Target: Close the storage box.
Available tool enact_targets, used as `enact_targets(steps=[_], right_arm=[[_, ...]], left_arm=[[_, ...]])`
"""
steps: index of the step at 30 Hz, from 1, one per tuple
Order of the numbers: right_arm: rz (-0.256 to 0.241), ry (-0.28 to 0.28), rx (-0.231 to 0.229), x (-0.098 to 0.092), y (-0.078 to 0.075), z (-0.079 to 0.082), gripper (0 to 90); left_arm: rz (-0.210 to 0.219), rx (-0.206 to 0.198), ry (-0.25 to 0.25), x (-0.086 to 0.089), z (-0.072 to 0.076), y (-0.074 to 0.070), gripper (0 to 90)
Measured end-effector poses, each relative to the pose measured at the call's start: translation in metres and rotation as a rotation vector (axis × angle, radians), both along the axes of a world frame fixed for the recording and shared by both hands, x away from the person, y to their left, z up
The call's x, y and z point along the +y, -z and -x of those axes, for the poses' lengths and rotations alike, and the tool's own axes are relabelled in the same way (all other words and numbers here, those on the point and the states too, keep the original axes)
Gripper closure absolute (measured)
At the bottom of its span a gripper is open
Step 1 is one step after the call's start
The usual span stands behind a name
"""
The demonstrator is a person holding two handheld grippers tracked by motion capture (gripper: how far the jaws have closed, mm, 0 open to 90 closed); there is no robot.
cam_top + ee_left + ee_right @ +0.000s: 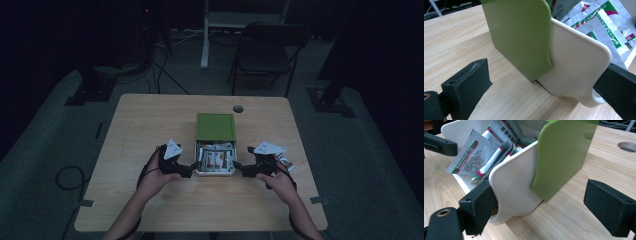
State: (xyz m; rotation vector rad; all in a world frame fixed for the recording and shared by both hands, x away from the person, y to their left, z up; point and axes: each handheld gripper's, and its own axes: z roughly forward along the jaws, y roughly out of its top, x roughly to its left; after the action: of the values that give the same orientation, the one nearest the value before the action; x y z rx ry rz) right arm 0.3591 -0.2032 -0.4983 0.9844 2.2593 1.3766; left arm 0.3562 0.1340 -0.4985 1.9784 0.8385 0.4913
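Observation:
A small box with a green sleeve point(215, 126) lies in the middle of the table. Its white drawer point(215, 172) is pulled out toward me and holds several red, green and white sachets point(216, 159). My left gripper point(192, 168) sits open at the drawer's left front corner, and my right gripper point(238, 168) sits open at its right front corner. In the left gripper view, the gripper point(544, 87) straddles the white drawer wall point(574, 62) and the green sleeve point(521, 35). In the right gripper view, the gripper point(544, 207) has one jaw against the drawer wall point(516, 182), beside the sachets point(481, 152).
One loose sachet point(286, 163) lies on the table just right of my right hand. A round cable hole point(238, 108) sits near the table's far edge. Beyond the table stand a dark folding chair point(265, 50) and stands, with cables on the floor.

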Motion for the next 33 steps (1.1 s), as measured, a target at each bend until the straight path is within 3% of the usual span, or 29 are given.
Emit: enact_targets(steps=[33], right_arm=[[0.017, 0.109, -0.001, 0.008, -0.003, -0.023, 11.6]], left_arm=[[-0.018, -0.017, -0.066, -0.004, -0.023, -0.002, 2.7]])
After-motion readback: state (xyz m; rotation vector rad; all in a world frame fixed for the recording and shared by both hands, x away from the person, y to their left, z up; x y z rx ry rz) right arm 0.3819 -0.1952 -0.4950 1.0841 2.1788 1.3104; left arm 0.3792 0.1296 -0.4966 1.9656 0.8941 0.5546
